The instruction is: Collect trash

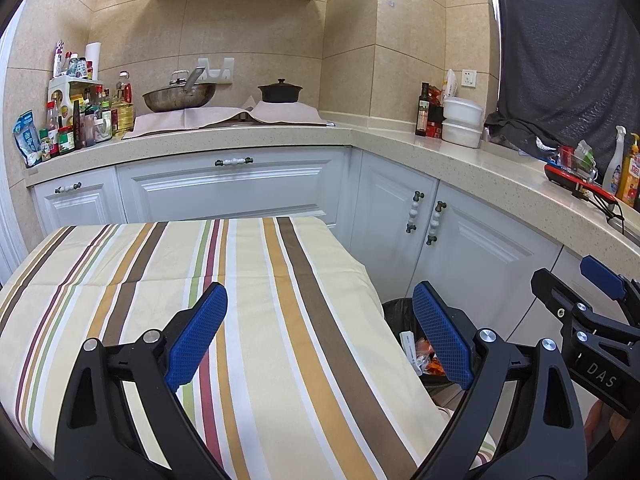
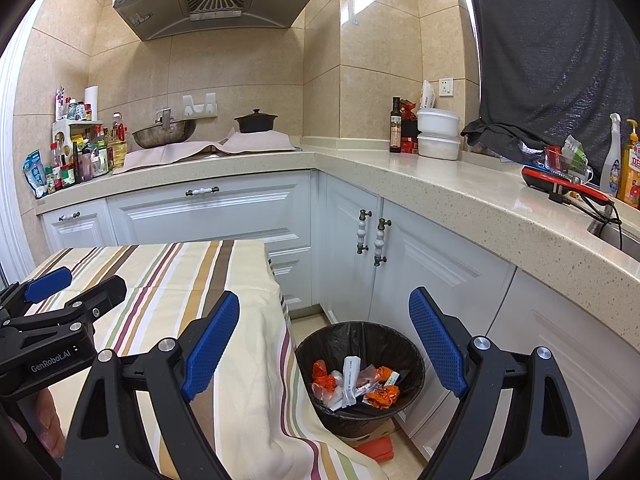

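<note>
**Both grippers empty over the table, trash in the bin**

The kitchen counter (image 2: 400,176) wraps round the corner in pale speckled stone, with white cabinets (image 2: 216,216) under it. In front of me a table under a striped tablecloth (image 1: 248,280) fills the near side of the room, its top bare of litter as far as I see.

On the floor just beside the table's right edge, in front of the cabinet doors, stands a black-lined trash bin (image 2: 360,336). The trash (image 2: 356,384) lies inside it: orange wrappers, a white strip-like packet and some clear plastic, though exactly what each piece is I can't make out from here.

The left gripper (image 1: 320,332) hangs over the tablecloth near its right edge, jaws spread wide with nothing between them. The right gripper (image 2: 326,344) hangs off the table's side with the bin seen between its blue pads (image 2: 436,344), also wide apart and holding nothing.

Farther back, a wok (image 2: 164,132) and a black pot (image 2: 256,120) sit on the stove.
</note>
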`<control>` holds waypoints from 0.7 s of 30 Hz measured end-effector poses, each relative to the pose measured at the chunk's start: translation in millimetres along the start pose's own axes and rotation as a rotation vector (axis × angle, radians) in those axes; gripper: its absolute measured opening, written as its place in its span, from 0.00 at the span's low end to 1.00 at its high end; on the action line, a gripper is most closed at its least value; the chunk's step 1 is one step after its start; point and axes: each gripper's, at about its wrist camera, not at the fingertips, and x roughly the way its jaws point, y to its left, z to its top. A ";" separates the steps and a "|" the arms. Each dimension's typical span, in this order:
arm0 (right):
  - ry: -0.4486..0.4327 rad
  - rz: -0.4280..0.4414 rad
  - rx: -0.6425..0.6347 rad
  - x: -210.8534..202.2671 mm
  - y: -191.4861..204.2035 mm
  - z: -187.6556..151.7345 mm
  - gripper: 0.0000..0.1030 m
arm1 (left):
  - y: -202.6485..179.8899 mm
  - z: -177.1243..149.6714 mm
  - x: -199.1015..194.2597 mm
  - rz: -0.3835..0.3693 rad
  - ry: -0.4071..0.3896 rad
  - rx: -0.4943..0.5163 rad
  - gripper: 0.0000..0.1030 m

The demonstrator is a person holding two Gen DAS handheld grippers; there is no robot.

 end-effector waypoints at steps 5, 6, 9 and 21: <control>-0.002 -0.002 0.000 -0.5 0.1 -0.5 0.82 | 0.0 -0.4 0.1 -0.002 0.004 0.000 0.89; -0.002 -0.002 0.001 -0.2 0.1 -0.3 0.82 | 0.1 -0.9 0.0 -0.004 0.005 -0.001 0.89; -0.001 -0.001 0.001 -0.2 0.1 -0.6 0.82 | -0.3 -2.2 -0.3 -0.004 0.007 -0.001 0.89; -0.001 0.000 0.000 -0.3 -0.2 -1.0 0.82 | 0.3 -2.5 -2.2 -0.002 -0.001 -0.007 0.89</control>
